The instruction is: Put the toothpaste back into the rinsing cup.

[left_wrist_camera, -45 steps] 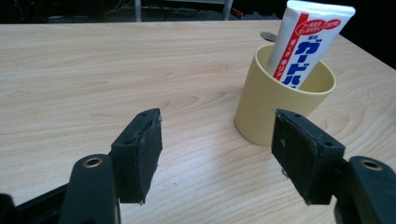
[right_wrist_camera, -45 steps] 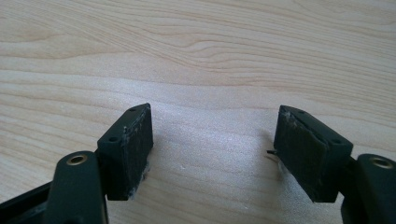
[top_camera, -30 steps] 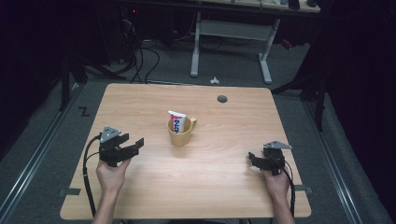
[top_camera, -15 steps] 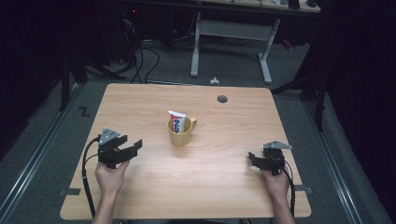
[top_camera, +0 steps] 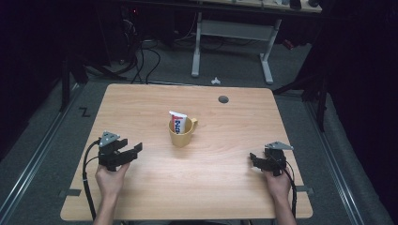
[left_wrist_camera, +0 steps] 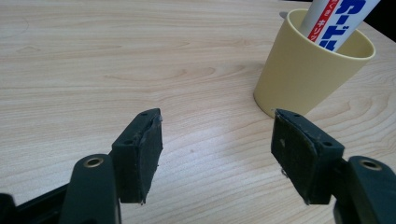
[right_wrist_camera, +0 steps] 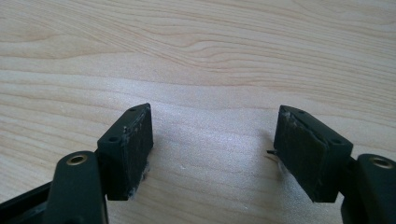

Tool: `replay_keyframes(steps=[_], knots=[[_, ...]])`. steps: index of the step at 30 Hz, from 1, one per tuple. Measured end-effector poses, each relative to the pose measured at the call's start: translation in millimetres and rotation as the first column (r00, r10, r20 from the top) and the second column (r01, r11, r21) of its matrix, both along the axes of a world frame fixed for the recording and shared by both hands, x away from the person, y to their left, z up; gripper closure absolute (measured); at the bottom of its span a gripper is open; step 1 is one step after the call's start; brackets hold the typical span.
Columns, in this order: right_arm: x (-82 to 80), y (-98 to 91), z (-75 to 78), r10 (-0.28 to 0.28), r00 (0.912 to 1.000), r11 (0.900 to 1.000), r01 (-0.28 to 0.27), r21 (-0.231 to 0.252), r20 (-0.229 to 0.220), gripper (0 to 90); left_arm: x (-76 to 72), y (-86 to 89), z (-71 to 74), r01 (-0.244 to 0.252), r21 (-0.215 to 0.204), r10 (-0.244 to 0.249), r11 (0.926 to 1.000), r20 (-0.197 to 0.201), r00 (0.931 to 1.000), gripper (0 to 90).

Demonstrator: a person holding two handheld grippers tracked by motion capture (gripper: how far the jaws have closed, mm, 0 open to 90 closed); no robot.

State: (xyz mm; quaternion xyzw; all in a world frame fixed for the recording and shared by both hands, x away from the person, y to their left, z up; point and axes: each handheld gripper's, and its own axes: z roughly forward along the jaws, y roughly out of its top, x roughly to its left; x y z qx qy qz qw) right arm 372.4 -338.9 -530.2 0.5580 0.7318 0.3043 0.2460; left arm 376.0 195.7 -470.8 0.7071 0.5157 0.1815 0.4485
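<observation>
One yellow cup holds a toothpaste tube; bare table around.

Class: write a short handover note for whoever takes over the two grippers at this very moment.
Left gripper: jaws open, empty, low over the table, aimed toward the cup.
Right gripper: jaws open, empty, near the table's right edge, over bare wood.
Things: the yellow cup stands upright mid-table with a tube standing in it, leaning on the rim.
Done: nothing gripped so far.
Left: probably bring the left gripper to the cup or tube and close on it.
</observation>
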Motion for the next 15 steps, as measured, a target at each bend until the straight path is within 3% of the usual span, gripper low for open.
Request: replay_keyframes(steps=[7, 15], knots=[[0.0, 0.0, 0.0, 0.0, 1.0, 1.0, 0.0, 0.0, 0.0, 28.4, -0.5, -1.2, -2.4, -0.002, 0.02, 0.002, 0.9998, -0.001, 1.0, 34.7], [0.0, 0.0, 0.0, 0.0, 1.0, 1.0, 0.0, 0.0, 0.0, 28.3, -1.1, -0.2, -10.6, -0.014, 0.016, 0.014, 0.9998, -0.011, 0.9998, 36.0]])
